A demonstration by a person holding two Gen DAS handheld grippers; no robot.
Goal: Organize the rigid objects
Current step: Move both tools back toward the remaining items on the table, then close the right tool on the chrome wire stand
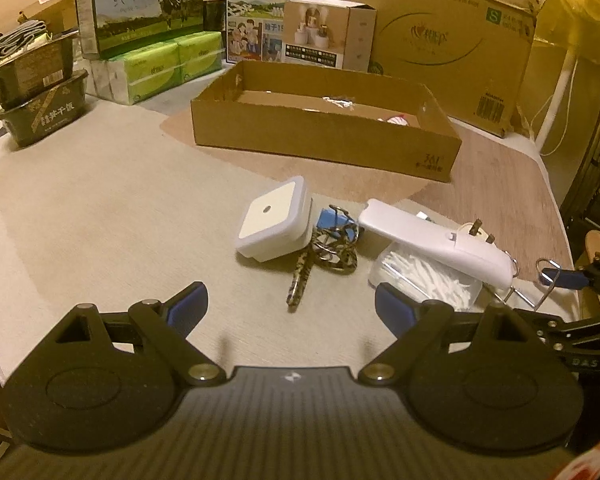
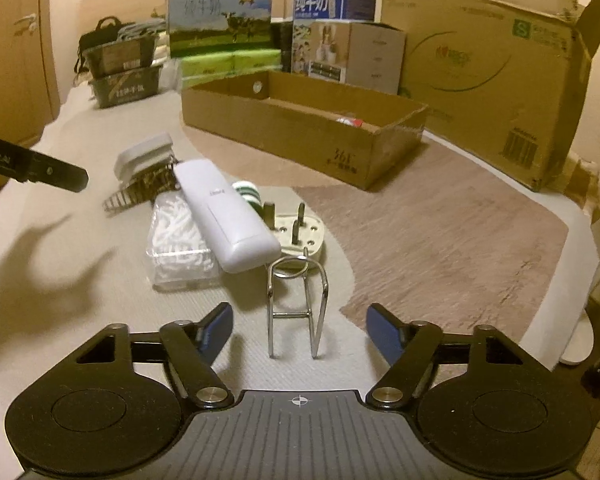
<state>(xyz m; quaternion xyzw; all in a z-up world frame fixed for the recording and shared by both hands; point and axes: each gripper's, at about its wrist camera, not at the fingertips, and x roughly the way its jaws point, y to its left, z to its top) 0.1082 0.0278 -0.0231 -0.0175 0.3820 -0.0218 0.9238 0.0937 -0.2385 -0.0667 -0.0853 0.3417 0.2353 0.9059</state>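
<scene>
In left wrist view my left gripper (image 1: 291,311) stands apart, empty, near the square night light (image 1: 274,219): light, smooth, I would grip its flat sides.

In right wrist view my right gripper (image 2: 300,327) stands apart around the wire rack (image 2: 298,305) on the mat; stiff, thin, slippery, so I would pinch both rails.

— What can you read from my feeds?

— On my left wrist view, the green milk carton (image 1: 140,12) says 纯牛奶 in thin script, and the blue milk carton (image 1: 268,4) beside it carries 纯牛奶 in bold white.

— Anything on the cardboard?

— The shallow cardboard tray (image 1: 324,140) has "361" printed near its front corner; the line under it is too small for me. The big cardboard box (image 1: 452,52) bears a green square with "S" and a barcode low on its side.

— And the dark tubs?

— The lower black food tub (image 1: 46,112) shows slanted characters ending in 干饭; I can't make out the rest.
</scene>
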